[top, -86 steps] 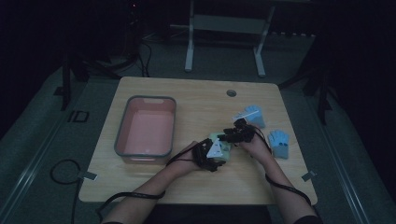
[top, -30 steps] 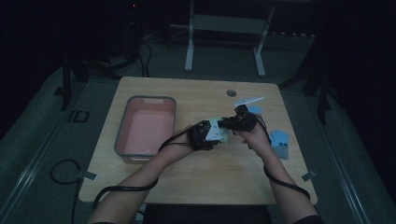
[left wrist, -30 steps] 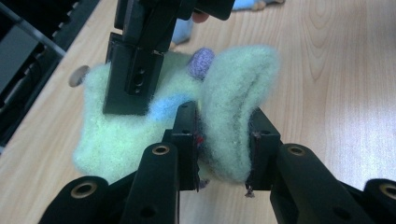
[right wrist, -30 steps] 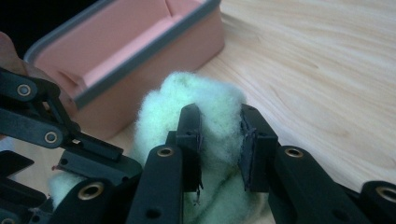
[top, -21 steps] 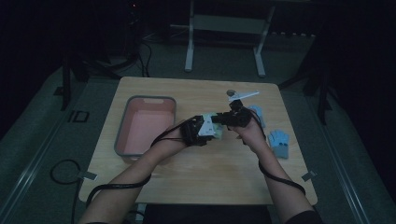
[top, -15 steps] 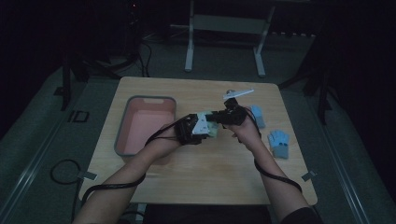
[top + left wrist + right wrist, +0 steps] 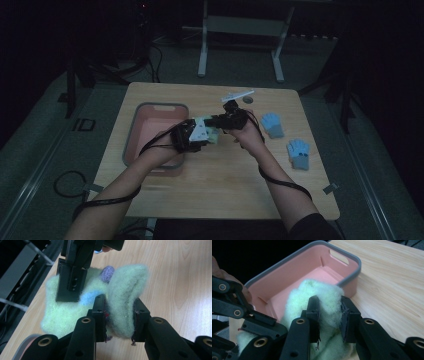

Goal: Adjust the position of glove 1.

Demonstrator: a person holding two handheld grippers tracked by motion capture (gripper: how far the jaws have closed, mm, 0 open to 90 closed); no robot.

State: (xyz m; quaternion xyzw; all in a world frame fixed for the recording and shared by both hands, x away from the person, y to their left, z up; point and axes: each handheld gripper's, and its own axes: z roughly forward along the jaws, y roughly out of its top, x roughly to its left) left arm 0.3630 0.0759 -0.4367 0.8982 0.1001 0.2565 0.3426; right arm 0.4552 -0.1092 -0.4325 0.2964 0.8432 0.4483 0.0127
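Note:
A fuzzy pale green sock [image 7: 213,136] with blue and purple spots hangs between both grippers, just above the table beside the pink bin [image 7: 150,117]. My left gripper [image 7: 194,136] is shut on one folded end of the sock [image 7: 125,290], its jaws [image 7: 119,301] pinching the fluff. My right gripper [image 7: 221,121] is shut on the other end [image 7: 322,295], jaws [image 7: 329,302] pressed into it. In the left gripper view the right gripper [image 7: 72,277] bites the sock's far side. In the right gripper view the bin's grey rim [image 7: 352,258] lies right behind the sock.
Two blue socks [image 7: 272,124] [image 7: 298,152] lie on the table's right side. A small round fitting [image 7: 247,100] is set in the tabletop near the far edge. A metal stand [image 7: 240,25] is on the floor beyond the table.
Both hands have carried the green sock leftward and a little farther from the person, from the table's middle right to the bin's right edge. Both grips look unchanged.

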